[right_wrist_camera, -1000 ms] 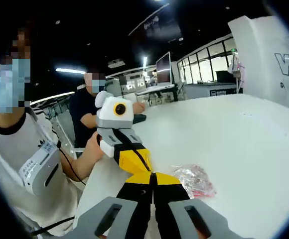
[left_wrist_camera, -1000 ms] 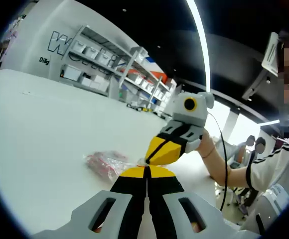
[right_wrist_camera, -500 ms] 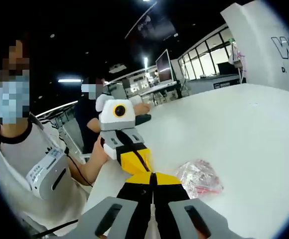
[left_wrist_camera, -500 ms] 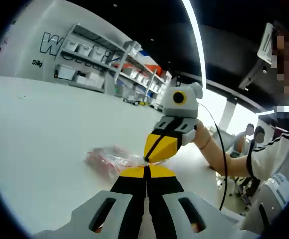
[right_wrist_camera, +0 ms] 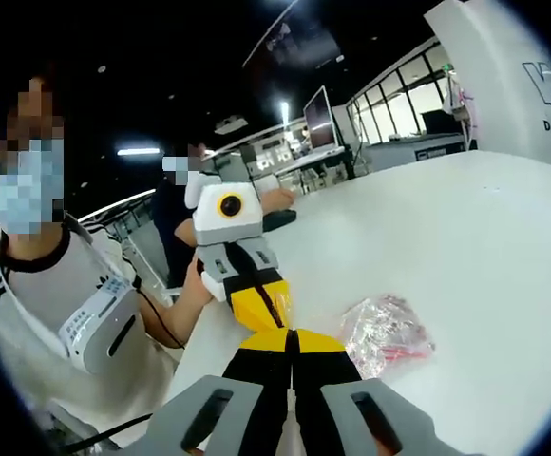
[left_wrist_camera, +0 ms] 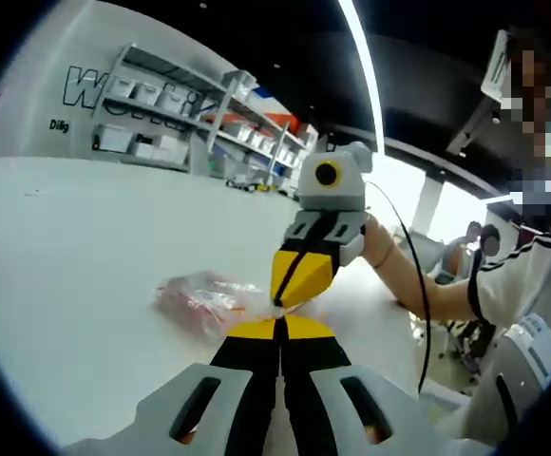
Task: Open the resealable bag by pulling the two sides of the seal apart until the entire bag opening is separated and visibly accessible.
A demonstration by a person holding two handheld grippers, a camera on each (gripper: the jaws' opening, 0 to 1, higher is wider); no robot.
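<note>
Pulling the two pinched lips straight apart, evenly and slowly, looks the surest way to part the seal without the film slipping free. Low in the left gripper view, the left gripper (left_wrist_camera: 280, 321) is clamped on the clear crinkly resealable bag with pink contents (left_wrist_camera: 204, 297); the right gripper (left_wrist_camera: 290, 296) meets it tip to tip (both closed on the bag's mouth). Beyond, the bag trails toward the frame's left over the white table (left_wrist_camera: 76, 247), long axis roughly sideways.
</note>
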